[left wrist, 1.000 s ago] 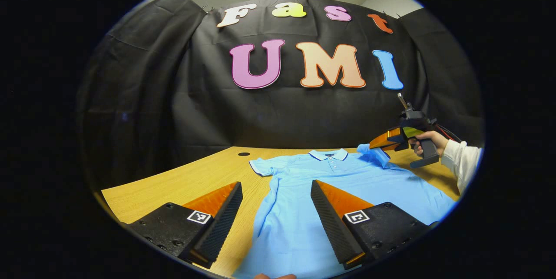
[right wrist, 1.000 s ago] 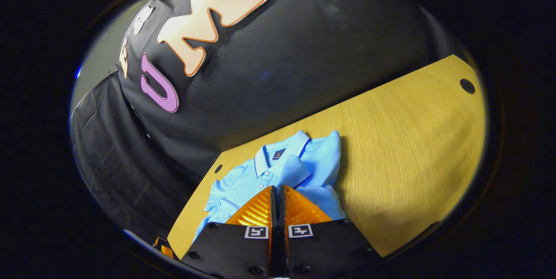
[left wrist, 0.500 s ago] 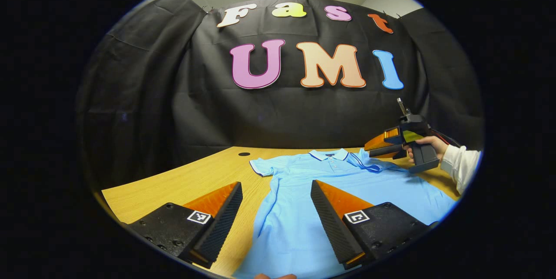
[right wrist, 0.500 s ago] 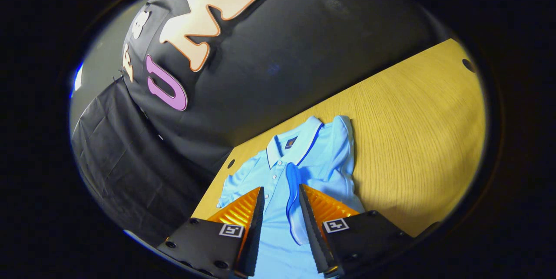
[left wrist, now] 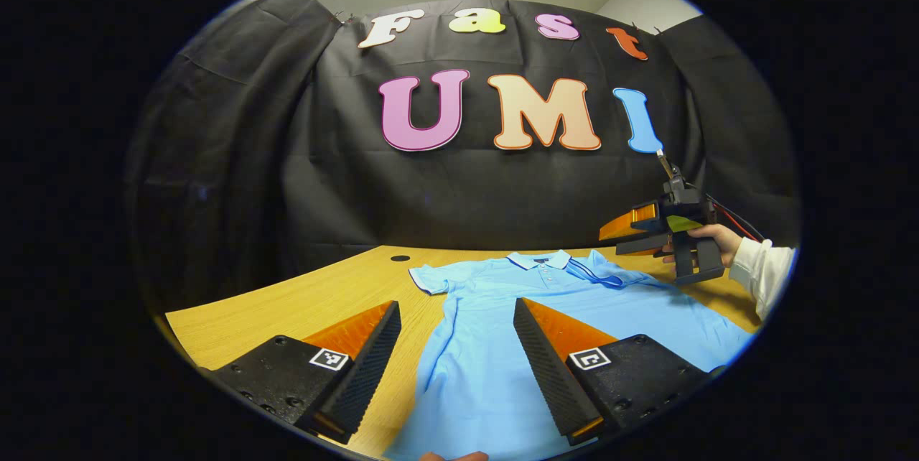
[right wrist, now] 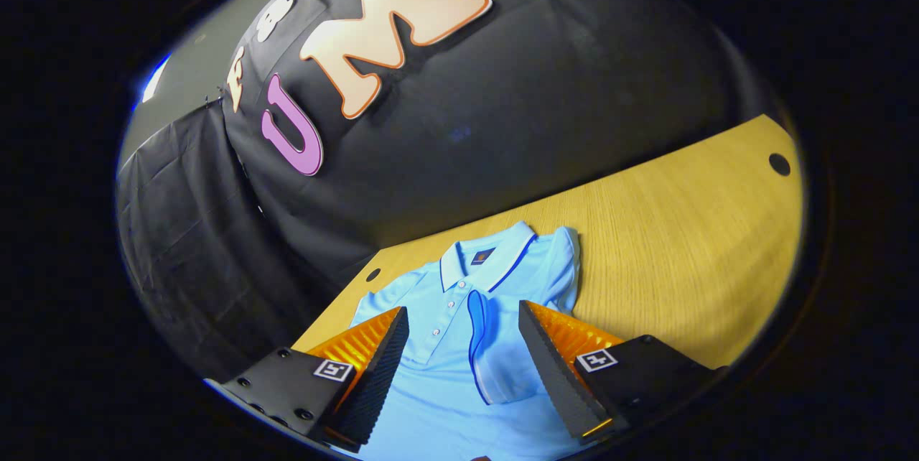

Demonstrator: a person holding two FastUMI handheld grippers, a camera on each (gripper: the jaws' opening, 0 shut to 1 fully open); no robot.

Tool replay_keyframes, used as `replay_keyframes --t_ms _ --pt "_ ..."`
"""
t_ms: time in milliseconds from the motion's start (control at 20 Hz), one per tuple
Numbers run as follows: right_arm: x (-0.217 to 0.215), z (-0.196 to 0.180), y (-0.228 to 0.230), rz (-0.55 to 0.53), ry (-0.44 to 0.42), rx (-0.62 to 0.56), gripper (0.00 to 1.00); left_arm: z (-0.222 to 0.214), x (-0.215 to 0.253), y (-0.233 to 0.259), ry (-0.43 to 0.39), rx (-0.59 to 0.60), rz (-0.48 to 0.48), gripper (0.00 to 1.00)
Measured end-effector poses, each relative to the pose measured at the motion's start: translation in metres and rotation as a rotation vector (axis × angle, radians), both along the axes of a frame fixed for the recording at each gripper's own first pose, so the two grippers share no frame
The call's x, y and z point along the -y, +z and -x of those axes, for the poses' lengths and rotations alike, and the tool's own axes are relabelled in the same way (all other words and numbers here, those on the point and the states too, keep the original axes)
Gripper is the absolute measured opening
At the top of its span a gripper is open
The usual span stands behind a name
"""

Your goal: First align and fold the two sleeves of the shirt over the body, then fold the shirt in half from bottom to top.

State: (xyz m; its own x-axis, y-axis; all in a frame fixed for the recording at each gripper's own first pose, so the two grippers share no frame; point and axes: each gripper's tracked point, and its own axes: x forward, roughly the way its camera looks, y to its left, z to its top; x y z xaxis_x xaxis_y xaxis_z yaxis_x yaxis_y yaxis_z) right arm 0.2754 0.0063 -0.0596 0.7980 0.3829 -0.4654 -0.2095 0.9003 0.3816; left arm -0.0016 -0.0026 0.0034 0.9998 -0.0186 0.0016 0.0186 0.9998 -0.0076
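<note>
Both grippers gape, holding nothing: left gripper above the shirt hem, right gripper above its folded-in sleeve; the shirt lies flat on the table

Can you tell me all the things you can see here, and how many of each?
shirt: one, light blue with a darker trim on the collar, flat on the table, collar toward the wall
folded sleeve: one, light blue, laid over the chest of the shirt
spread sleeve: one, light blue, lying out flat on the table
table: one, yellow wood, with a round dark hole near each far corner
booth wall: one, black cloth, behind the table
left gripper: one, open, low over the shirt's lower part
right gripper: one, open, above the folded sleeve
hand: one, white cuff, holding the right gripper
</note>
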Motion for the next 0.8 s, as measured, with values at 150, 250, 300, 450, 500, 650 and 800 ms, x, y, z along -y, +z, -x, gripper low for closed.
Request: replay_keyframes --t_ms 150,250,300,450,500,650,800 --pt "0.015 0.001 0.027 0.063 -0.024 0.074 0.97 0.001 0.006 0.0 -0.022 -0.008 0.032 0.95" --pt "0.026 0.007 0.047 0.08 -0.042 0.108 0.97 0.003 0.011 0.006 -0.04 -0.004 0.052 0.95" --pt "0.036 0.012 0.056 0.097 -0.056 0.123 0.97 0.006 0.011 0.012 -0.046 0.008 0.052 0.95" --pt "0.066 0.033 0.081 0.164 -0.102 0.171 0.97 0.004 0.014 0.041 -0.079 0.049 0.02 0.95" --pt "0.074 0.043 0.089 0.173 -0.115 0.186 0.97 -0.003 0.016 0.045 -0.095 0.044 0.009 0.95" --pt "0.093 0.074 0.105 0.195 -0.144 0.227 0.97 -0.022 0.025 0.05 -0.164 -0.02 0.027 0.94" --pt "0.107 0.103 0.116 0.203 -0.178 0.27 0.97 -0.049 0.029 0.049 -0.228 -0.106 0.051 0.95"
